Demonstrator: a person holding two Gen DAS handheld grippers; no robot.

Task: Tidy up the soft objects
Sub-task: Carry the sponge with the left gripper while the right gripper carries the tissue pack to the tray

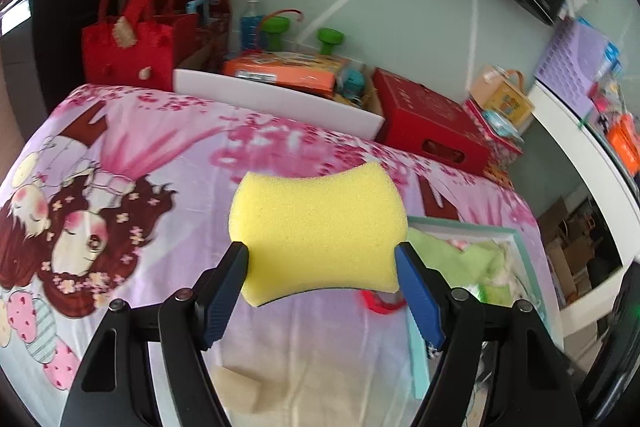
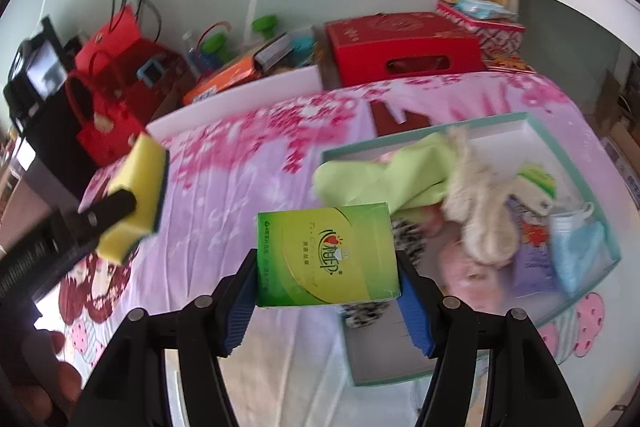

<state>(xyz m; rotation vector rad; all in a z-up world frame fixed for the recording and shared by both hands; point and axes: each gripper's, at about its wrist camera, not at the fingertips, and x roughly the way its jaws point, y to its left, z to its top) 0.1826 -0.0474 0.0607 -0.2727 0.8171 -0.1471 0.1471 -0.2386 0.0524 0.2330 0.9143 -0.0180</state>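
Left gripper (image 1: 320, 267) was closed on a yellow sponge (image 1: 318, 233), its blue pads (image 1: 416, 291) pressing the sponge's two narrow, waisted sides, so the foam was pinched where it is thinnest and least likely to slip. The sponge was carried clear of the bedsheet (image 1: 160, 155), above it and to the left of the tray (image 1: 516, 239). Right gripper (image 2: 326, 267) was closed on a green tissue pack (image 2: 328, 255), jaws spread about as wide as the pack and gripping its two short sides. The pack hung over the near left corner of the tray (image 2: 560, 143), which suggests it was on its way in. The tray already held a green cloth (image 2: 380, 179), a cream plush (image 2: 480, 203), a blue mask (image 2: 576, 251) and other soft pieces, so it was probably the collecting place and the task was well along.

Differences between views: the left wrist view showed the sponge's broad yellow face and only a sliver of the tray behind it. The right wrist view showed the tray's full contents, and the sponge (image 2: 136, 195) edge-on with its dark scouring layer, held well to the left of the tray. Neither view showed the underside of either held item.
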